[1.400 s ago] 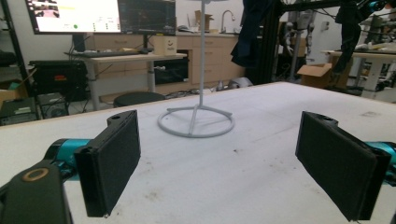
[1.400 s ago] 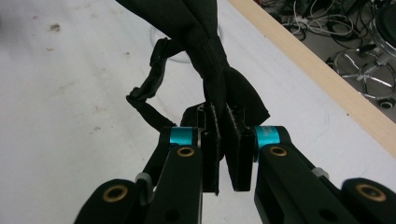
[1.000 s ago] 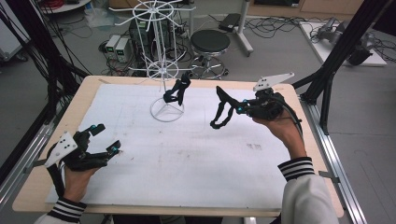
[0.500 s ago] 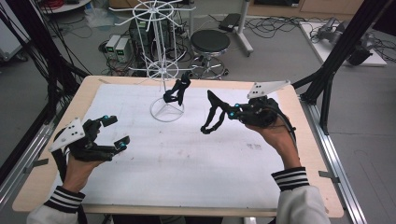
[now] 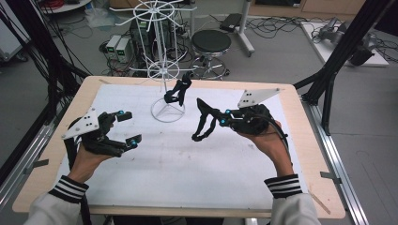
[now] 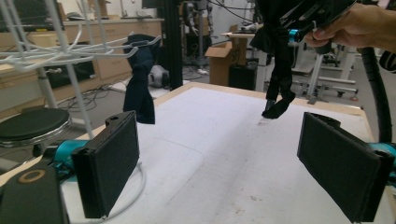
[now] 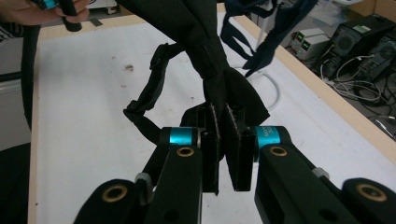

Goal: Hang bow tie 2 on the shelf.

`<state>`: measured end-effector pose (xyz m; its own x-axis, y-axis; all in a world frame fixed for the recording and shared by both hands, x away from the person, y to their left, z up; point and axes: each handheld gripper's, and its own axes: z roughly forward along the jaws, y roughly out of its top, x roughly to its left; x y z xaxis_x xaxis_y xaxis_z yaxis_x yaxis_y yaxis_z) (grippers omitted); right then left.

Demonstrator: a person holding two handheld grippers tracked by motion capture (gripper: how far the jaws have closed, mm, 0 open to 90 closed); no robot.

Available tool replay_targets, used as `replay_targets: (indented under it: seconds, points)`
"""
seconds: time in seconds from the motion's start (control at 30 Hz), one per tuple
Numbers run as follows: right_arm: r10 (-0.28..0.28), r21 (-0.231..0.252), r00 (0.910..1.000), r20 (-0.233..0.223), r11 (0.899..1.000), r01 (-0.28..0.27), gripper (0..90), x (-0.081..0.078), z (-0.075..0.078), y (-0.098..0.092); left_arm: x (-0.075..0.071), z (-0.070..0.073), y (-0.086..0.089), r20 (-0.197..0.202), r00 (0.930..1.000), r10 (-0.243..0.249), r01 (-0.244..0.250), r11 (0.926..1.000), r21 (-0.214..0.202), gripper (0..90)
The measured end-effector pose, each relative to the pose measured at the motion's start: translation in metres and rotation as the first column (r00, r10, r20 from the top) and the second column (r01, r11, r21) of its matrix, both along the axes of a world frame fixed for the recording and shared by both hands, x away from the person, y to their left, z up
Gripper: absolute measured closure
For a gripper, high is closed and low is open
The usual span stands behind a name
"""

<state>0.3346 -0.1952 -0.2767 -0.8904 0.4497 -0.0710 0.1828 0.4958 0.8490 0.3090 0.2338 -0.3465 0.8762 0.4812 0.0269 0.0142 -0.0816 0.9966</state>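
The left gripper [image 5: 127,127] hovers at eight o'clock, jaws spread wide with nothing between them. At three o'clock the right gripper [image 5: 217,118] clamps a black strap [image 5: 202,125] dangling above the white mat [image 5: 187,173]. At twelve o'clock, another black strap [image 5: 177,92] hangs on the white wire rack [image 5: 162,47].

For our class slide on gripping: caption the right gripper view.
Right tongs shut on a black fabric strap, lifted above the white table.

This is a lab or workshop: a plain work table [image 5: 300,154] stands in a black metal frame [image 5: 345,44], with cables [image 5: 281,26] strewn over the grey floor, electronic boxes [image 5: 118,47], a stool [image 5: 211,43] and cardboard boxes [image 6: 224,58] behind.
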Motion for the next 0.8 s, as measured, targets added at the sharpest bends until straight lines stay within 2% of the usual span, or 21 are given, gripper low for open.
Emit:
replay_targets:
  seconds: [0.2,0.3,0.43,0.5,0.8]
  points:
    - [0.019,-0.001,0.9997,0.013,1.0,-0.019,85.3,-0.002,-0.005,0.009,0.008,0.007,-0.009,-0.012,0.9985,-0.054,0.054,0.9984,0.017,13.3]
    - [0.034,0.006,0.9991,0.025,0.999,-0.034,85.0,-0.002,-0.006,0.016,0.012,0.009,-0.013,-0.037,0.9959,-0.083,0.084,0.9965,0.01,13.3]
    - [0.041,-0.009,0.9984,0.039,0.999,-0.04,85.0,-0.002,-0.008,0.025,0.016,0.012,-0.017,-0.054,0.9933,-0.103,0.103,0.9947,0.007,13.3]
    - [0.043,-0.015,0.9982,0.041,0.999,-0.042,85.0,-0.002,-0.008,0.029,0.017,0.015,-0.02,-0.048,0.9924,-0.114,0.115,0.9933,0.013,13.3]
    - [0.072,-0.021,0.9968,0.036,0.997,-0.071,85.0,-0.004,-0.015,0.041,0.022,0.029,-0.039,-0.062,0.981,-0.184,0.186,0.9817,0.039,13.3]
